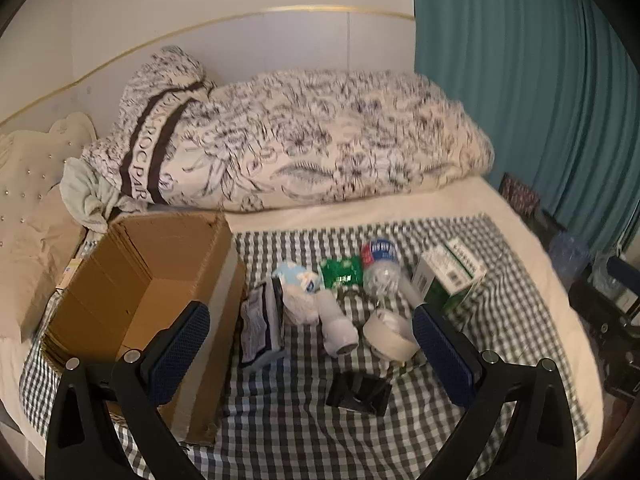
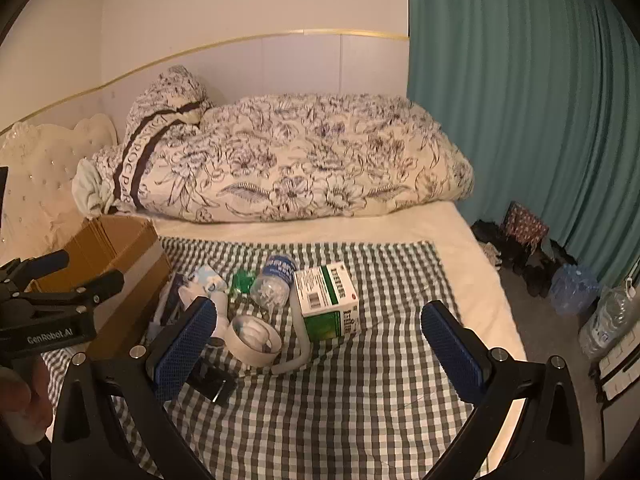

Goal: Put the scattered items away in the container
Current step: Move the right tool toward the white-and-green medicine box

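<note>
An open cardboard box [image 1: 140,292] stands on the left of the checked cloth [image 1: 320,432]; it also shows in the right wrist view [image 2: 116,256]. Scattered beside it lie a dark packet [image 1: 260,324], a white soft toy [image 1: 316,304], a green wrapper [image 1: 342,272], a clear plastic bottle [image 1: 382,268], a tape roll [image 1: 390,334], a green-and-white carton [image 1: 450,276] and a black binder clip [image 1: 358,394]. My left gripper [image 1: 312,356] is open above the clip. My right gripper [image 2: 320,348] is open, hovering right of the carton [image 2: 328,300] and tape roll [image 2: 254,338]. Both are empty.
A rolled floral duvet [image 1: 300,148] lies along the back of the bed. A teal curtain [image 2: 520,100] hangs at right. Water bottles [image 2: 572,288] and dark clutter sit on the floor right of the bed. The left gripper's body [image 2: 52,312] shows at the right wrist view's left edge.
</note>
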Demonstrator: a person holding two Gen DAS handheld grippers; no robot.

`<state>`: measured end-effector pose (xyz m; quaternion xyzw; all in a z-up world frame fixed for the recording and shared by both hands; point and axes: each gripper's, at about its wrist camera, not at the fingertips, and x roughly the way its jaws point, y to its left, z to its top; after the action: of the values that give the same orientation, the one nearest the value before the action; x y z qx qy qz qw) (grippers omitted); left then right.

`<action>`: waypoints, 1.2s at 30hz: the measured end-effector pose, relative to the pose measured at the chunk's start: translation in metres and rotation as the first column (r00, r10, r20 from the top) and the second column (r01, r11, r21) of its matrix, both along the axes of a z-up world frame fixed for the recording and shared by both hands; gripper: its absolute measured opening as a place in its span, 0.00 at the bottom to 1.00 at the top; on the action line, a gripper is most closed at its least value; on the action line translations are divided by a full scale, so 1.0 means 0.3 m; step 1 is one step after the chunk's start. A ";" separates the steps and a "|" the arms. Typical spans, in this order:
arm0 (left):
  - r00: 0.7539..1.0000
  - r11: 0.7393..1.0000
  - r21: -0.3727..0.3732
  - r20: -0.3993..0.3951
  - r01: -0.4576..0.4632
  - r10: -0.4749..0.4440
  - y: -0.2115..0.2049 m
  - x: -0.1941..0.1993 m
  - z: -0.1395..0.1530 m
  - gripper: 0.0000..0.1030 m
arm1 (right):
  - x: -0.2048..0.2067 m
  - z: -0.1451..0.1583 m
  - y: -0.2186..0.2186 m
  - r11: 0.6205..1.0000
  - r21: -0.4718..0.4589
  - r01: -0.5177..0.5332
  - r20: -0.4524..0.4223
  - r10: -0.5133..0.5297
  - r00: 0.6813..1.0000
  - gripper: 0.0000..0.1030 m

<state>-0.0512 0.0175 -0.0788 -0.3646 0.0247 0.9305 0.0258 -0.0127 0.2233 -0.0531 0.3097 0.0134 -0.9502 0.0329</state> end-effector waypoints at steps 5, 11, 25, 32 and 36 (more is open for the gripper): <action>0.996 1.000 0.014 0.082 0.022 -0.023 0.025 -0.035 -0.116 1.00 | -0.051 -0.064 0.032 1.000 -0.005 0.015 0.041 -0.015 0.999 1.00; 0.981 0.998 0.056 0.191 0.022 -0.033 0.041 -0.059 -0.271 1.00 | -0.117 -0.147 0.069 1.000 -0.015 0.028 0.097 -0.026 0.995 1.00; 0.944 0.997 0.041 0.320 0.073 -0.082 0.108 -0.131 -0.444 1.00 | -0.270 -0.325 0.072 0.999 0.006 -0.035 0.194 0.033 0.981 1.00; 0.918 0.993 0.048 0.377 0.112 -0.121 0.114 -0.154 -0.531 1.00 | -0.349 -0.361 0.058 0.996 0.041 -0.075 0.206 0.065 0.976 1.00; 0.912 0.992 0.035 0.390 0.119 -0.123 0.122 -0.160 -0.558 1.00 | -0.387 -0.388 0.043 0.993 0.069 -0.101 0.205 0.085 0.975 1.00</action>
<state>-0.0992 0.0542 -0.2461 -0.5409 0.0365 0.8355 0.0898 -0.1289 0.2361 -0.1693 0.4043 0.0619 -0.9101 0.0665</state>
